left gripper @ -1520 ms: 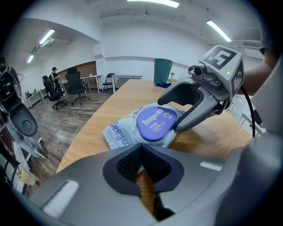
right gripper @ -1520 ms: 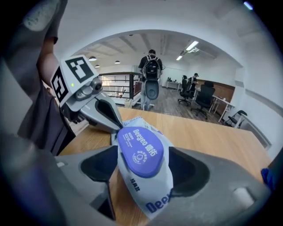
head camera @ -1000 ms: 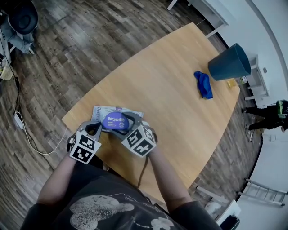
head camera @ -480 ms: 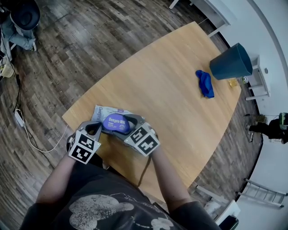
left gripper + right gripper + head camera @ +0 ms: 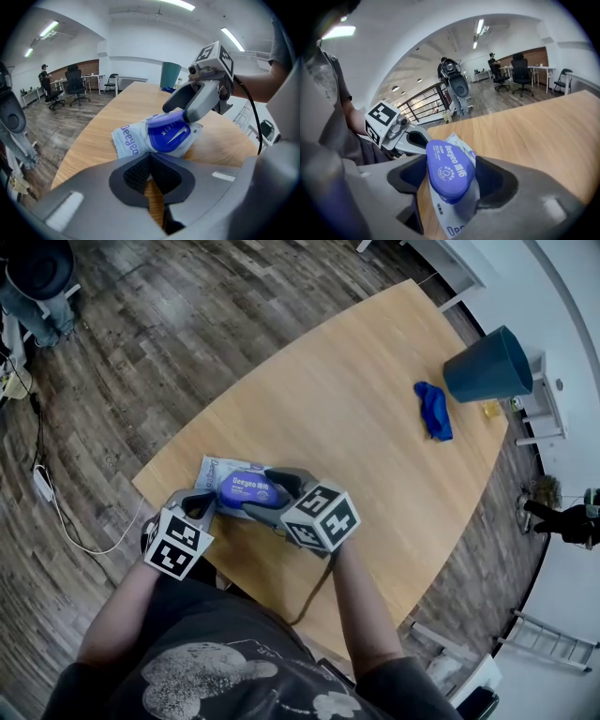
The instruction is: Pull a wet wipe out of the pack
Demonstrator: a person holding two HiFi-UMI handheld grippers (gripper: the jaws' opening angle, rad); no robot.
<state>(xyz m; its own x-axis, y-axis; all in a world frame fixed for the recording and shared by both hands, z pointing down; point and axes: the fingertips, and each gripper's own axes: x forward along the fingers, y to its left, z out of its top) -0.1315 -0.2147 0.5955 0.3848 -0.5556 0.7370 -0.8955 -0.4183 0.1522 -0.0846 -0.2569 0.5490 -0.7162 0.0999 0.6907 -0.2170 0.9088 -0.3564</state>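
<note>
tabletop (image 5: 375,427): light wood, smooth, satin sheen, fine straight grain.
floor (image 5: 169,343): dark wood planks, heavy grain, matt.
pack (image 5: 212,474): thin pale plastic film, creased, soft sheen.
lid (image 5: 449,171): hard blue plastic, smooth, glossy, white print.
left tool (image 5: 150,163) and right tool (image 5: 451,174): grey moulded plastic, matt, smooth. pads (image 5: 136,173) are black with a fine mesh texture and look rubbery.
marker cube (image 5: 321,517): matt white faces, black printed squares.
cable (image 5: 309,592): black, smooth sheath.
cloth (image 5: 433,411): blue, crumpled, matt.
bin (image 5: 487,367): dark teal plastic, smooth, low gloss.
shirt (image 5: 216,652): grey knit cloth, matt, faded pale print.
</note>
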